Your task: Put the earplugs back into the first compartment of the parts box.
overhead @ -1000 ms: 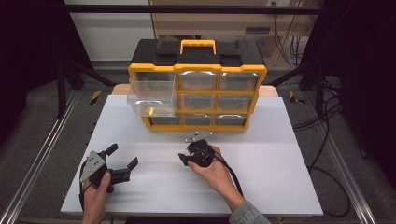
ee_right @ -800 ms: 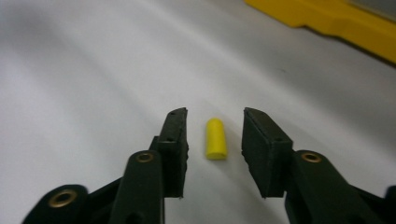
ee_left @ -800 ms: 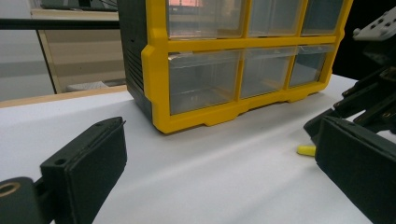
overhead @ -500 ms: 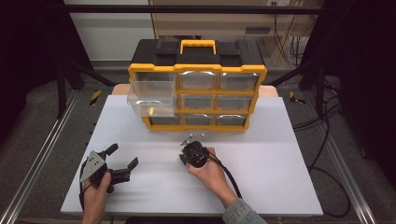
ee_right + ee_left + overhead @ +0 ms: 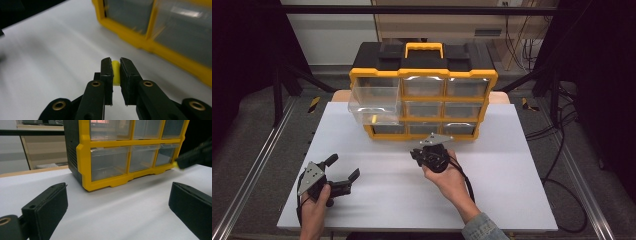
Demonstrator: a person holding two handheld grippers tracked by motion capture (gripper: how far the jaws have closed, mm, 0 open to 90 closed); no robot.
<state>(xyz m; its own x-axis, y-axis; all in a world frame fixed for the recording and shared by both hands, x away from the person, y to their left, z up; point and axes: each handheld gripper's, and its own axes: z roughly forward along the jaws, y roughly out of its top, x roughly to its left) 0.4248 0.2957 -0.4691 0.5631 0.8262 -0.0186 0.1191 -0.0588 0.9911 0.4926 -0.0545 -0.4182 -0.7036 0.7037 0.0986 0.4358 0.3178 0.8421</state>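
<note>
Left tongs (image 5: 343, 173): mine, spread apart, hovering low over the matte white surface (image 5: 512, 190).
Pulled-out drawer (image 5: 374, 105): clear plastic, top left of the yellow-and-black organiser (image 5: 424, 75) (glossy, boxy).
Right tongs (image 5: 116, 65): I've just clamped a small yellow piece (image 5: 115, 72), before the organiser.

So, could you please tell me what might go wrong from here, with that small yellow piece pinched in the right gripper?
1. The small yellow piece sits near the tips of the right gripper, so it might slip out in transit.
2. The pulled-out clear plastic drawer of the yellow-and-black organiser overhangs the white table; a nudge could push it.
3. The left gripper rests open, not steadying the organiser.
</note>
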